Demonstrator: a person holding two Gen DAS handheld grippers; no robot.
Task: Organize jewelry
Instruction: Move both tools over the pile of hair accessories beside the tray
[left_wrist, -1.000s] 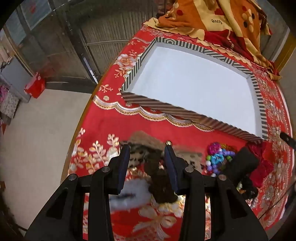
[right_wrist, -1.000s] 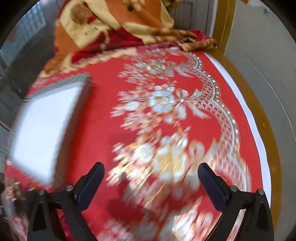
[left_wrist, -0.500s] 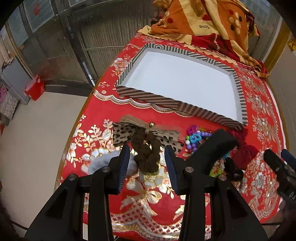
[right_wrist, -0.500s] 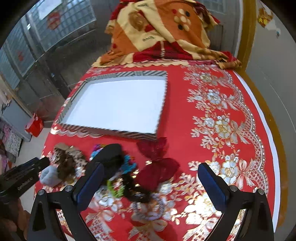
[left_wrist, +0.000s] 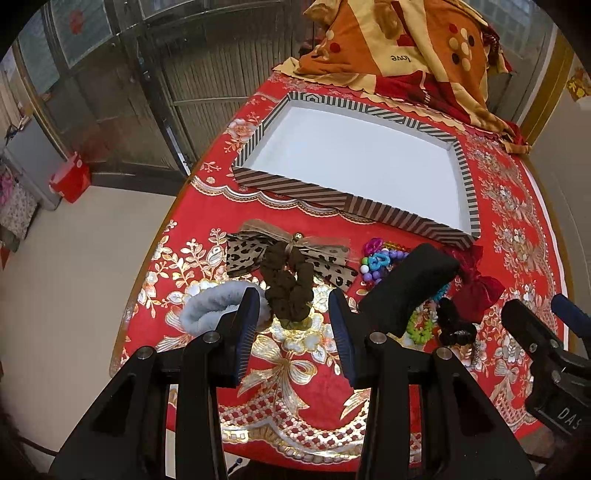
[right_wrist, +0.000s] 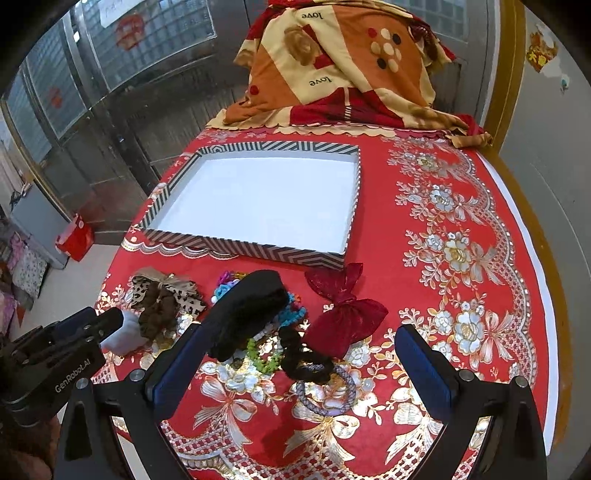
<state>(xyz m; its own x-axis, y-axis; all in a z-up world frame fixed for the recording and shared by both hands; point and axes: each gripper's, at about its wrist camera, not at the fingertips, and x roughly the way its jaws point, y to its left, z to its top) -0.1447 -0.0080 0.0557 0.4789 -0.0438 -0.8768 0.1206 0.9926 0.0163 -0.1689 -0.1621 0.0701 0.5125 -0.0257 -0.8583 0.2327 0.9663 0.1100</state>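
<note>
Both claws hang spread and empty above the red tabletop (right_wrist: 480, 206), where the brown scrunchie (left_wrist: 290, 295) sits below the left claw (left_wrist: 293, 325), beside a leopard bow (left_wrist: 243, 254), a black pad (right_wrist: 247, 314) and the striped tray (right_wrist: 255, 251).

Probably a home — floral tablecloth (right_wrist: 461, 229), folded blanket (right_wrist: 343, 70), glass-block wall (right_wrist: 147, 33).
</note>
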